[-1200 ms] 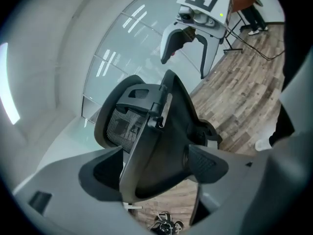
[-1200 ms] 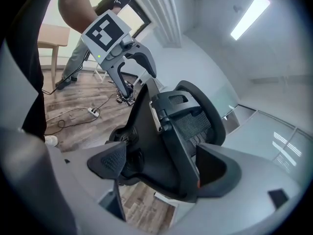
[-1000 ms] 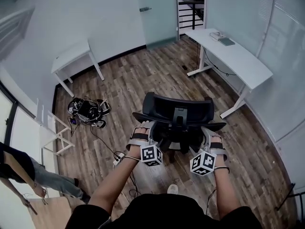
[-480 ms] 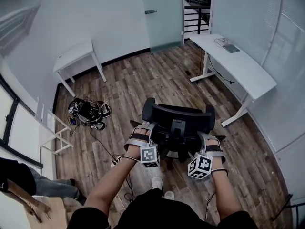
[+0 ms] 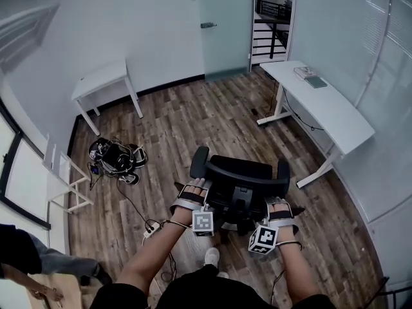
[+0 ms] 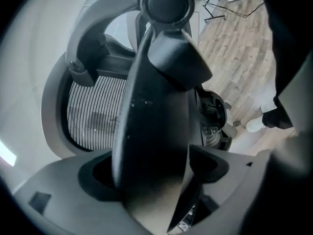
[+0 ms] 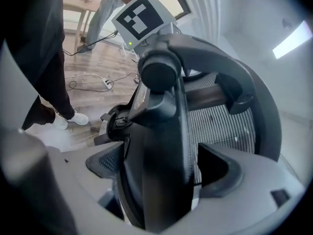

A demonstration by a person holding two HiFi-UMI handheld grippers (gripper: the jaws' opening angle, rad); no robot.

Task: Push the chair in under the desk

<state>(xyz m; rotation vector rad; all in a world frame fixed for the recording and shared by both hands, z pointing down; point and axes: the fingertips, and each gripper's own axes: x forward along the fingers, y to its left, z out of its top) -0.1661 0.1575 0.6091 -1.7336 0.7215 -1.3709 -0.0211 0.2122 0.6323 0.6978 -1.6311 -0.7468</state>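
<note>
While desk (image 5: 329,107) stands well apart, left gripper (image 5: 198,188) and right gripper (image 5: 277,202) (one each side) clamp chair (image 5: 241,170).

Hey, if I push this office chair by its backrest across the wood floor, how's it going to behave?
The chair will likely glide on the smooth plank floor, though its wheels are hidden. With the left gripper and right gripper clamped high on its backrest frame, it may swivel or recline rather than track straight.
</note>
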